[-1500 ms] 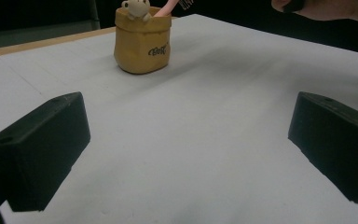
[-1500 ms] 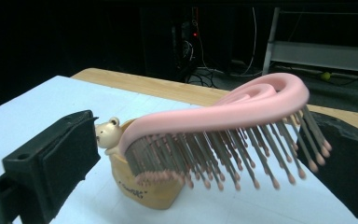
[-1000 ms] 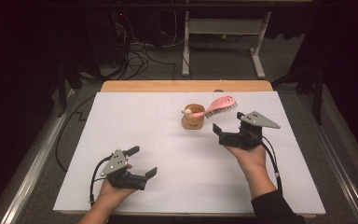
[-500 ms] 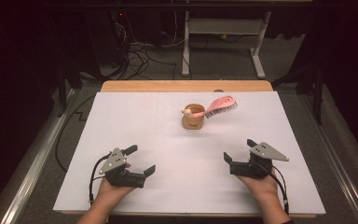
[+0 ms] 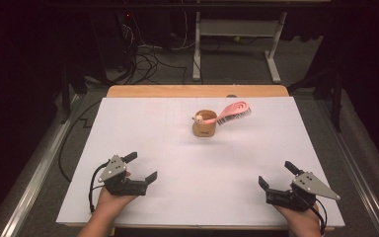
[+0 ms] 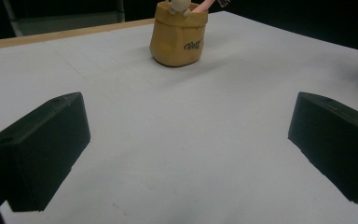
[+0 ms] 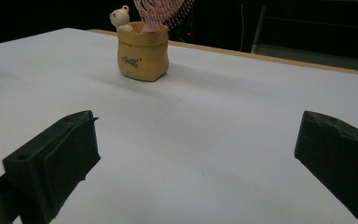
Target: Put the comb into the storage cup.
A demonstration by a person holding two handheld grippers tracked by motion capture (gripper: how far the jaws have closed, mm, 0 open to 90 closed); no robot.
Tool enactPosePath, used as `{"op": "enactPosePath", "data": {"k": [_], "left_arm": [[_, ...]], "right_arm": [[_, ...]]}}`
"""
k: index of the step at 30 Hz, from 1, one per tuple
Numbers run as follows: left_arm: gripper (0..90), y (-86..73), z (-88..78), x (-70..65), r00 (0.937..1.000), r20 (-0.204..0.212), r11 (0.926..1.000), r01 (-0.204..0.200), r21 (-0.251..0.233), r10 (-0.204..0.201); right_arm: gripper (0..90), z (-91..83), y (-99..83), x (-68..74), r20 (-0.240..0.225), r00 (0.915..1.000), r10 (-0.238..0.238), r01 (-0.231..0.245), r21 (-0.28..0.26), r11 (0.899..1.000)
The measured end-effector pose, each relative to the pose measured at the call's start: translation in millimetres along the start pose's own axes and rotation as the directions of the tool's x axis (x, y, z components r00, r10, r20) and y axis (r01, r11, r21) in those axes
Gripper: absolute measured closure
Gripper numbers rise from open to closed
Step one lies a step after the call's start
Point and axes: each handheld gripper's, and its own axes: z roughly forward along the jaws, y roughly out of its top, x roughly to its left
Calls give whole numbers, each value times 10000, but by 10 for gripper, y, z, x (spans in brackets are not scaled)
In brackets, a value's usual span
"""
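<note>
From above the near edge we look forward and down over the whole white table [image 5: 177,148]. Our two gripper cameras sit low at the near left and near right, facing the far side; both share the tan pot [image 6: 178,35] [image 7: 143,52] [image 5: 205,125].

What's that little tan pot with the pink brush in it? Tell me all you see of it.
The pot is a small tan holder shaped like a soft sack, seemingly ceramic, with a rolled rim and dark script on its side. A tiny pale bear perches on the rim. It stands upright on the far middle of the white table. A pink brush leans out of it, bristled head up and to the right. Nothing else touches it.
</note>
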Motion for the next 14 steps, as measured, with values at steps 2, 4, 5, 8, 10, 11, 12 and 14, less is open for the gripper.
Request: {"op": "enactPosePath", "data": {"k": [2,4,5,8,10,11,12,14], "left_arm": [[0,1,12,-15,10000,17,10000,-29,-7,29],[0,-3,30,-24,10000,47,10000,-47,52,47],[0,-5,37,-26,10000,48,10000,-49,75,48],[0,-9,44,-26,10000,47,9999,-66,108,66],[0,-11,43,-25,9999,45,9999,-90,135,89],[0,-11,42,-25,10000,45,9999,-62,113,61],[0,-11,41,-24,10000,47,9999,-58,102,57],[0,-11,38,-24,10000,49,10000,-53,77,52]], "right_arm": [[3,-9,-3,-2,59,10000,-43,43,-42,10000],[3,-2,0,8,53,9999,-143,143,-80,9999],[3,5,0,11,65,9998,-209,209,-61,9998],[3,5,-5,19,15,9998,-188,188,-42,9998],[3,-4,-6,17,47,9998,-196,196,-48,9998],[3,-6,-6,13,58,9998,-171,171,-54,9998],[3,-8,-7,8,85,9999,-128,128,-46,9999],[3,-12,-7,1,115,9999,-90,91,-56,9999]]}}
